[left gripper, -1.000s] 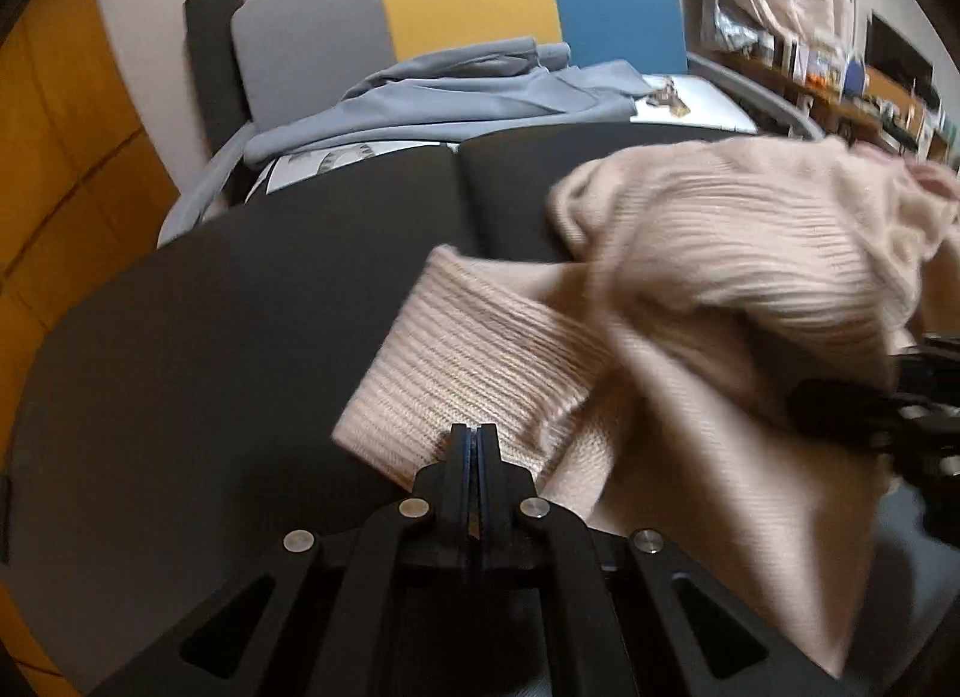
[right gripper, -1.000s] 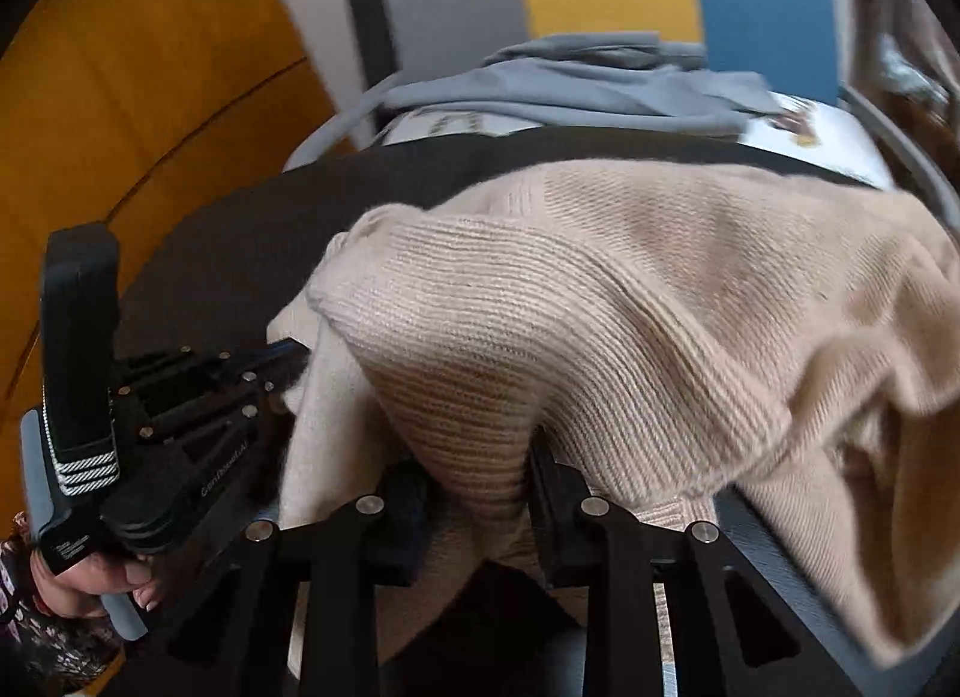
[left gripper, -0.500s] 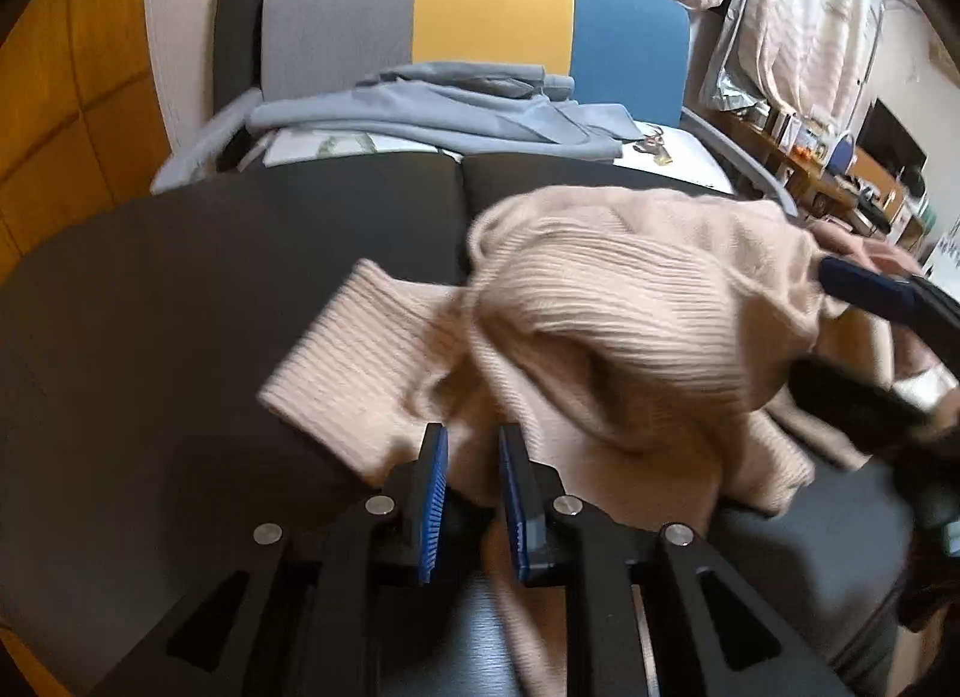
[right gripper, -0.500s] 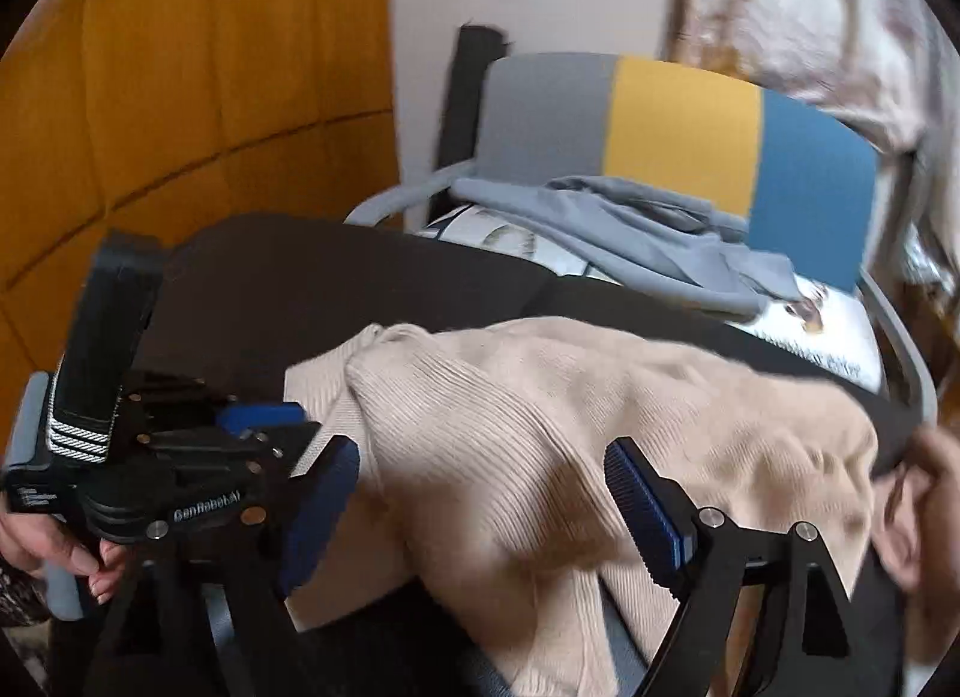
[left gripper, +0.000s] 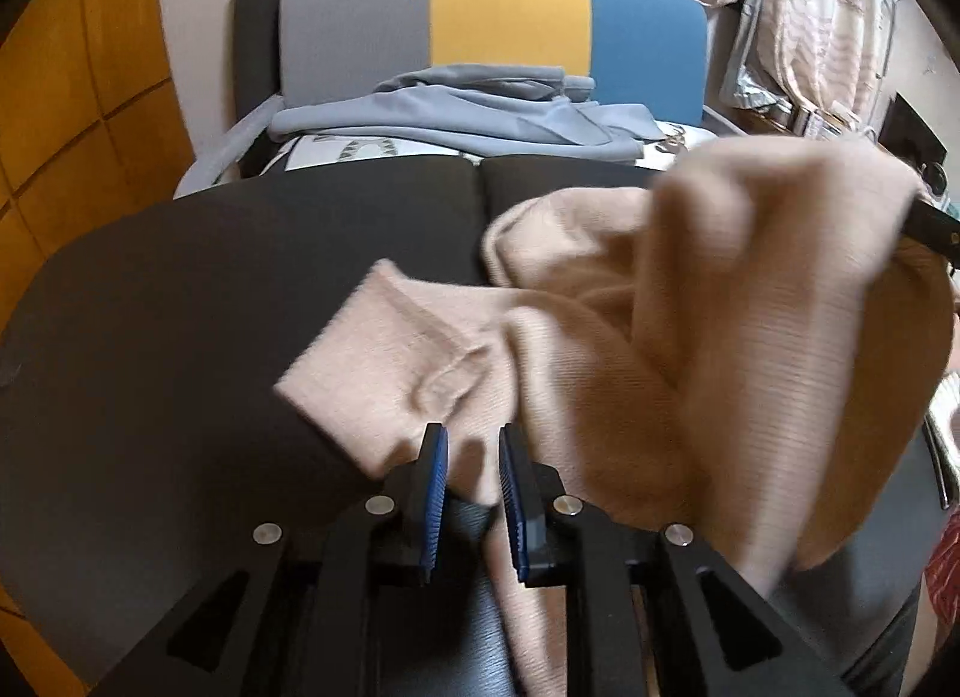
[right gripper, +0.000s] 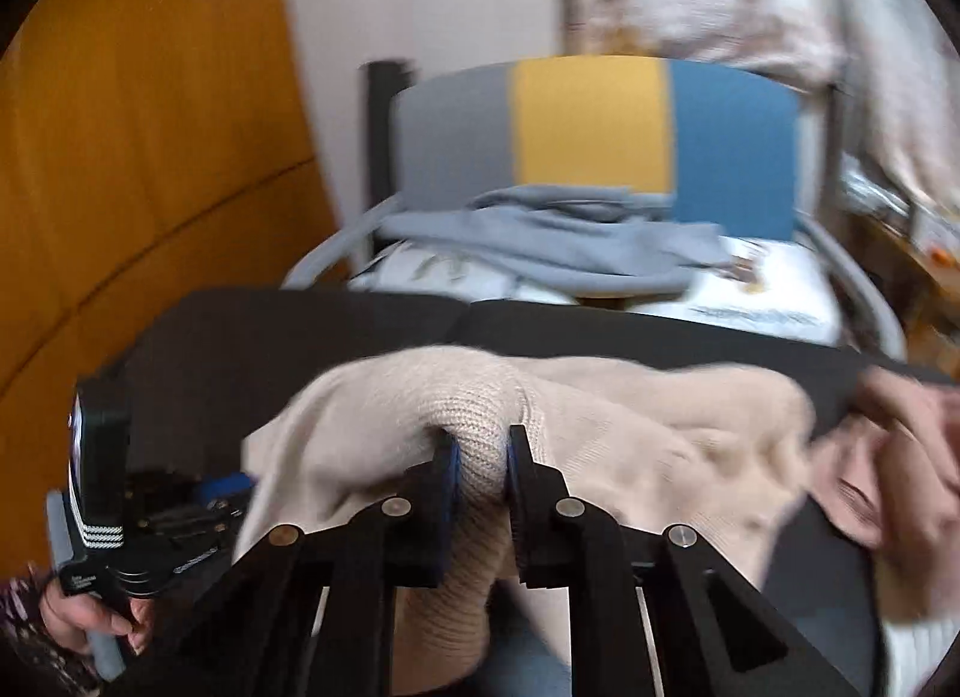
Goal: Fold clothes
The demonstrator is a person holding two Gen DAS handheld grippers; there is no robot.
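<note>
A beige knit sweater (left gripper: 660, 337) lies bunched on the black padded surface (left gripper: 180, 307). Its ribbed cuff (left gripper: 384, 361) points to the left. My left gripper (left gripper: 471, 445) is open, its blue pads (left gripper: 433, 457) on either side of the sleeve's near edge without pinching it. My right gripper (right gripper: 483, 451) is shut on a thick fold of the sweater (right gripper: 630, 427) and lifts it on the right side. In the right wrist view the left gripper (right gripper: 222, 484) shows at lower left, held by a hand (right gripper: 84, 619).
Behind the surface stands a chair with a grey, yellow and blue back (left gripper: 510, 6); a grey-blue garment (left gripper: 480, 108) lies on its seat. Orange wood panelling (left gripper: 60, 126) is at the left. A blurred pinkish shape, perhaps a hand (right gripper: 900, 457), is at the sweater's right edge.
The left gripper, shut a second ago, has opened and stays open. The right gripper let go of the sweater, opened wide, and has now shut on a fold of it again.
</note>
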